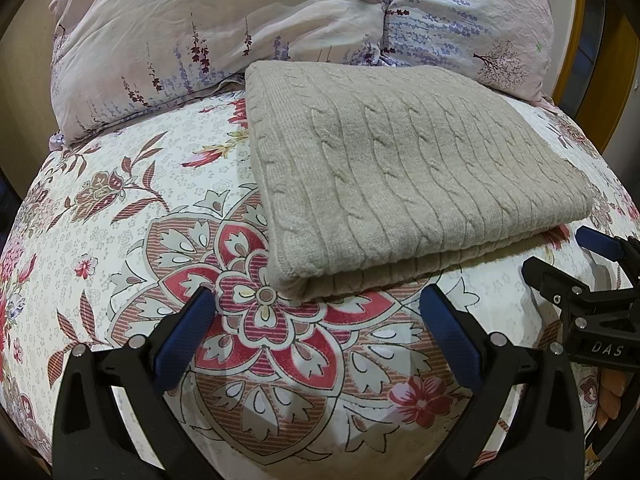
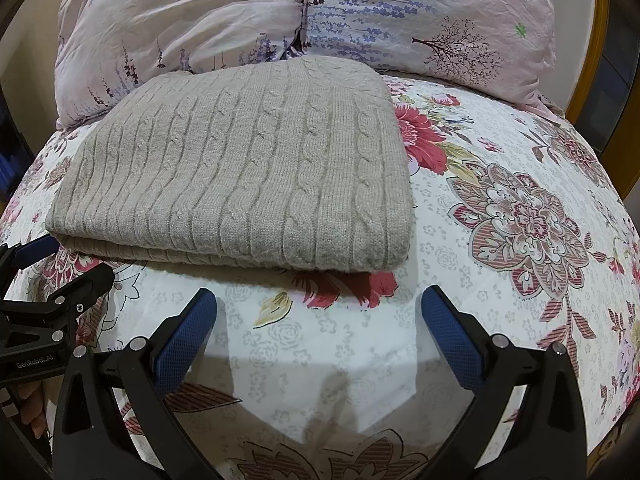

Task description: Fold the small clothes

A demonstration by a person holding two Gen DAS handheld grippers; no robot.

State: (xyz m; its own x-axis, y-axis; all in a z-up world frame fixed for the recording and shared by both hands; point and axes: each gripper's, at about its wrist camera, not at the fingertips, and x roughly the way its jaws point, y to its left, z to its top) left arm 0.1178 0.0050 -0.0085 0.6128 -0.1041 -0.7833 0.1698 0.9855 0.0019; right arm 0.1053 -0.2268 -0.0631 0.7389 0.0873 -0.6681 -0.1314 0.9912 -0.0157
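A beige cable-knit sweater [image 1: 404,184] lies folded into a thick rectangle on the floral bedsheet [image 1: 120,240]; the right wrist view shows the same sweater [image 2: 248,176] left of centre. My left gripper [image 1: 318,300] stands open just short of the sweater's near left corner, nothing between its blue pads. My right gripper [image 2: 318,300] is open too, hovering over bare sheet a little in front of the sweater's folded front edge. Each gripper shows in the other's view: the right one [image 1: 568,256] at the right edge, the left one [image 2: 52,260] at the left edge.
Two pale pillows [image 1: 224,36] with purple flower prints lean behind the sweater. A yellow wooden frame [image 2: 600,40] stands at the right beyond the bed. A hand [image 1: 610,400] holds the right gripper. The sheet [image 2: 520,216] stretches flat to the right of the sweater.
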